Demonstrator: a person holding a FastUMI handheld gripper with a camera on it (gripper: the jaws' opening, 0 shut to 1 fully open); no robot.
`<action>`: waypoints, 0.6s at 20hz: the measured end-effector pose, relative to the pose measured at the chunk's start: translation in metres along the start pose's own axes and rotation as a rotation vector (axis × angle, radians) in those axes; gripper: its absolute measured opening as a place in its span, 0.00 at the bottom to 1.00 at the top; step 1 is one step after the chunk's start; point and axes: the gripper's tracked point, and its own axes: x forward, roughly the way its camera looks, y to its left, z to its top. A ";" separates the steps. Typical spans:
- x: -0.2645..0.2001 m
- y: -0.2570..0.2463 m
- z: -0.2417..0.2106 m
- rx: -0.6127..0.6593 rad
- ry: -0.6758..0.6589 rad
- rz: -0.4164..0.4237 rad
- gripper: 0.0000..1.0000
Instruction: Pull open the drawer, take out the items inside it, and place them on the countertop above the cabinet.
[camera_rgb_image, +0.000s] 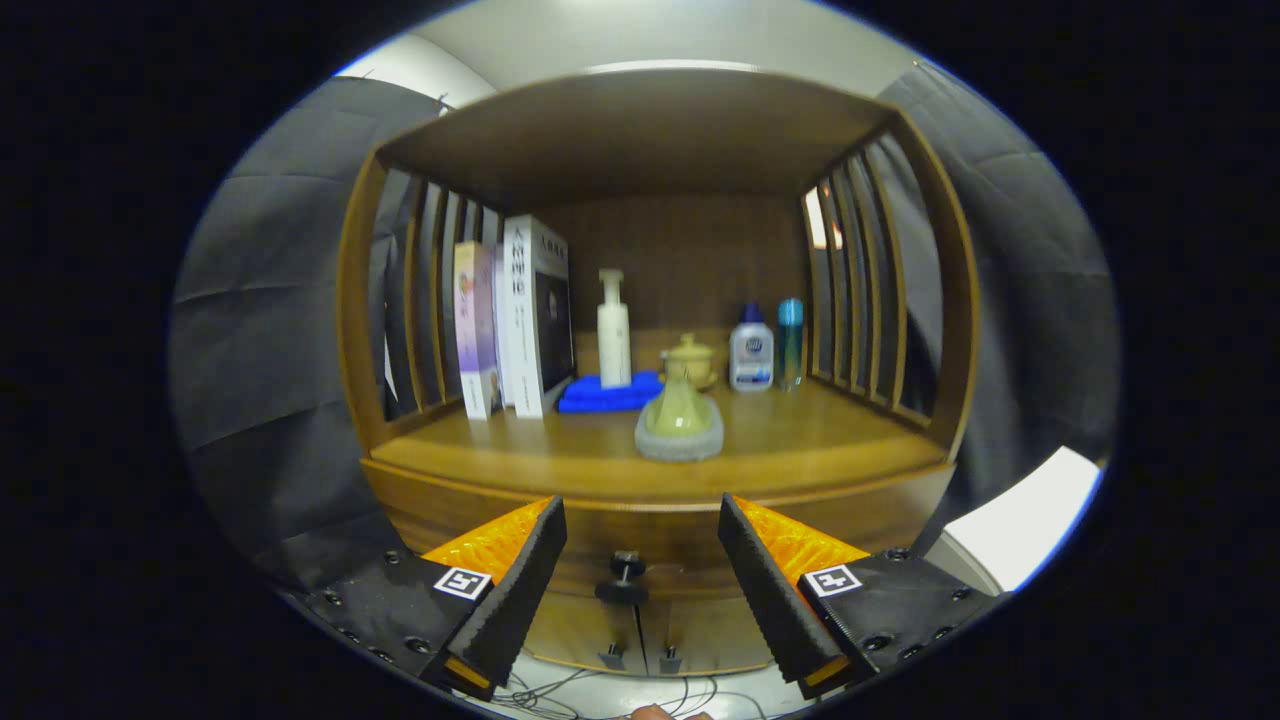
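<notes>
Item one: my claw (640, 580) sat low in the frame, its two fingers spread wide apart and gripping nothing. Between them, a little ahead, I saw the drawer knob (624, 580), dark and round on a short stem, untouched by either finger. The drawer (650, 540) it belonged to was closed, its wooden front running across just under the countertop edge; I could not see what it held. Below the knob, at the bottom centre, were two small door pulls (640, 658) on the cabinet's lower doors, and under those a tangle of thin cables (590, 692) on a pale floor.

Item two: the countertop (800, 450) lay beyond the fingers, mid-frame, inside a wooden alcove with slatted sides (850, 290) and a roof board above. Near its front edge, centre, I noted a yellowish lidded pot (679, 408) standing on a grey pad (679, 442). Behind it stood a second lidded pot (690, 358). Left of centre was a blue cloth (610, 393) with a white pump bottle (613, 330) upright on it. At the left, books (515, 320) stood upright against the slats. Right of centre, at the back, I listed a white bottle with a blue cap (751, 350) and, just beside it, a slim teal bottle (790, 340).

Item three: dark cloth hung on both sides of the cabinet, and a white surface (1030, 520) showed at the lower right.
</notes>
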 end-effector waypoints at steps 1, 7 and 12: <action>-0.013 -0.002 0.019 -0.003 -0.042 0.004 0.98; -0.088 -0.019 0.100 0.003 -0.199 0.017 0.98; -0.128 -0.037 0.126 0.031 -0.234 0.031 0.98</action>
